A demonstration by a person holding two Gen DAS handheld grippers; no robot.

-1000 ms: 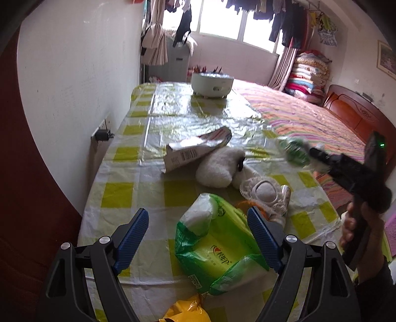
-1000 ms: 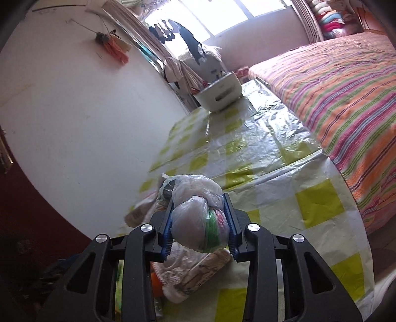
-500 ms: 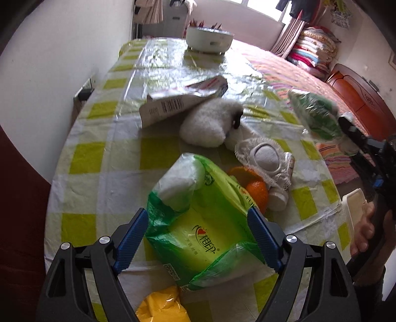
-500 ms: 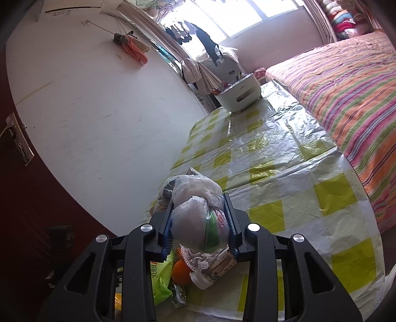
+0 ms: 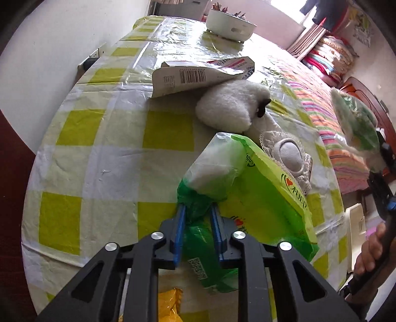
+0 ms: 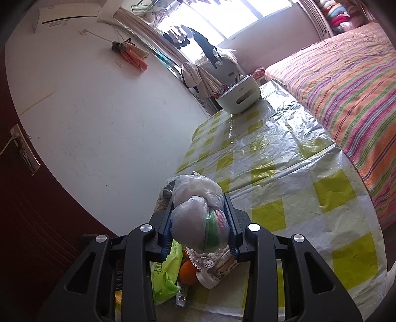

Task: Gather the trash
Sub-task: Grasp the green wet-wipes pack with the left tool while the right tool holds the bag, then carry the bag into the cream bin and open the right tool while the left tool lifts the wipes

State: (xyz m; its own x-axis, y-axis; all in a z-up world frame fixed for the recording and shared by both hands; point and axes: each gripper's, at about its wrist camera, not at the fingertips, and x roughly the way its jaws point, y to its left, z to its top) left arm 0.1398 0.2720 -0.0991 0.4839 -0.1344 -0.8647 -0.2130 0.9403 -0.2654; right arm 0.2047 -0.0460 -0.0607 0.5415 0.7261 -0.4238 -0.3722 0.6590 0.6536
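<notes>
plush toy [image 5: 232, 106] – white, on checked table [image 5: 104, 151] | white basket [image 5: 230, 23] – far end | striped bed [image 6: 346, 81]

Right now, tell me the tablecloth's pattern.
Yellow-green and white checks on the tablecloth, clearest in the left wrist view.

Glossy crinkled plastic tablecloth [image 5: 104, 158], shiny green plastic bag [image 5: 267, 198], fluffy white plush [image 5: 230, 106].

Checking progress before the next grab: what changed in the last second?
The left gripper came down onto the green plastic bag; its jaws have just been closing and now pinch the bag's bunched edge. The right gripper stays clamped on its clear bag bundle.
</notes>
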